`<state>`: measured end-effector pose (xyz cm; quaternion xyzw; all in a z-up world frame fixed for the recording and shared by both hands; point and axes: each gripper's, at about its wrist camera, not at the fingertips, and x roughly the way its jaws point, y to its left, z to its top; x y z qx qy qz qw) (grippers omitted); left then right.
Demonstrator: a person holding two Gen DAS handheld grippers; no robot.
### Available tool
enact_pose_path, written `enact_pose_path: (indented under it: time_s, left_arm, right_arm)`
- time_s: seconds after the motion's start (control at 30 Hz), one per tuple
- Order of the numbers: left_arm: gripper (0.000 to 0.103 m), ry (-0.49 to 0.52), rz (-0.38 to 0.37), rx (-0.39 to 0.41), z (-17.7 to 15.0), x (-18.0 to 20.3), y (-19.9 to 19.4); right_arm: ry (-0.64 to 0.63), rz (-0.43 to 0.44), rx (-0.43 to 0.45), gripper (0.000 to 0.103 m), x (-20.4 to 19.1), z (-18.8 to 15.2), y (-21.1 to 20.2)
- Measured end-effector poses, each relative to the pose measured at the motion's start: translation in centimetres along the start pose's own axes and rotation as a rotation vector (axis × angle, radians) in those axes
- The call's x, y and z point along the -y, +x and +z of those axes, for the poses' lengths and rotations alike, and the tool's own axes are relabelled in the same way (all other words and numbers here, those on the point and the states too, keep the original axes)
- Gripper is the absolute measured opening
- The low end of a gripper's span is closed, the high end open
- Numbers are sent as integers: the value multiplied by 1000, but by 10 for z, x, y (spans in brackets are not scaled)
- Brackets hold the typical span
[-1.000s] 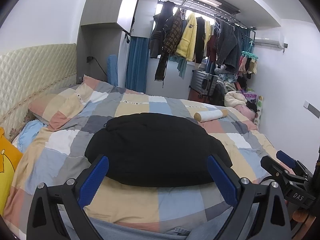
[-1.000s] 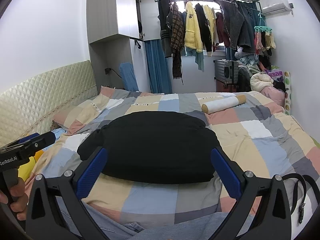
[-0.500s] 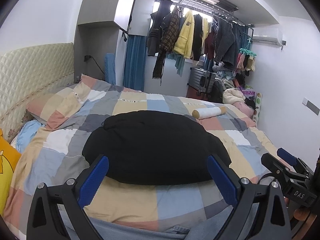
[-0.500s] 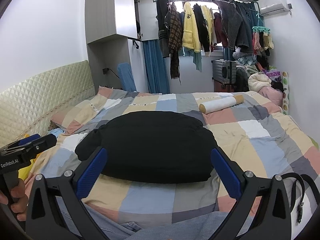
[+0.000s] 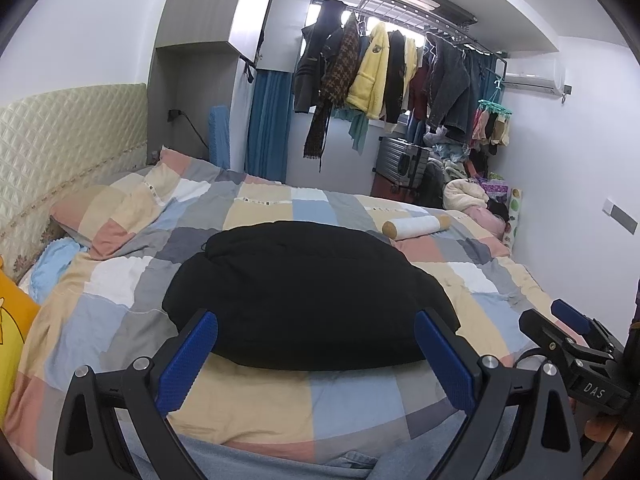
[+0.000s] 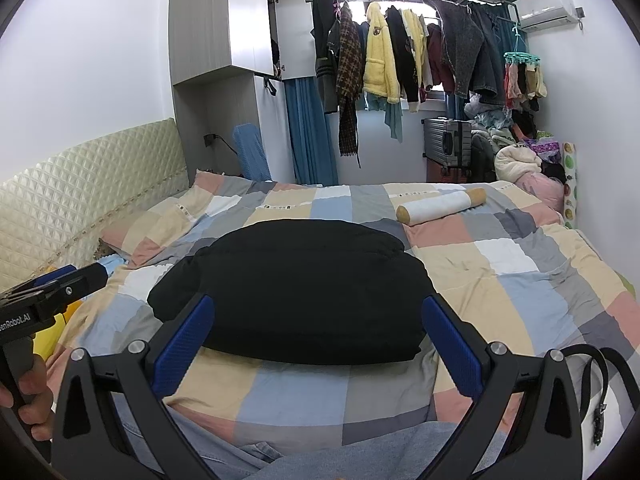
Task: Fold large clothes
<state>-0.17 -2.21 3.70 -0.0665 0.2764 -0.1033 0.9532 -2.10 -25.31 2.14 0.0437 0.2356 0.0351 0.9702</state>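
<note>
A black garment (image 5: 308, 296) lies folded into a thick rounded bundle in the middle of the patchwork bed; it also shows in the right wrist view (image 6: 296, 292). My left gripper (image 5: 316, 356) is open and empty, held above the near side of the bed, short of the bundle. My right gripper (image 6: 320, 340) is open and empty too, at the same near side. Each gripper shows at the edge of the other's view: the right one (image 5: 572, 332), the left one (image 6: 72, 280).
The patchwork quilt (image 5: 256, 392) covers the bed, with a pillow (image 5: 108, 212) by the padded headboard and a white bolster roll (image 6: 440, 206) at the far right. Clothes hang on a rack (image 6: 400, 52) beyond the bed. A black belt (image 6: 600, 376) lies at the right.
Both grippers have drifted slightly; the view shifts a little. The black bundle has not moved.
</note>
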Motion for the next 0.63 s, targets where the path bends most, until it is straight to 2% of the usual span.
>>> enact_pose_path:
  time_s: [0.63]
  left_arm:
    - [100, 4, 2, 6, -2, 3, -1]
  right_arm:
    - [23, -6, -6, 103, 9, -10, 0]
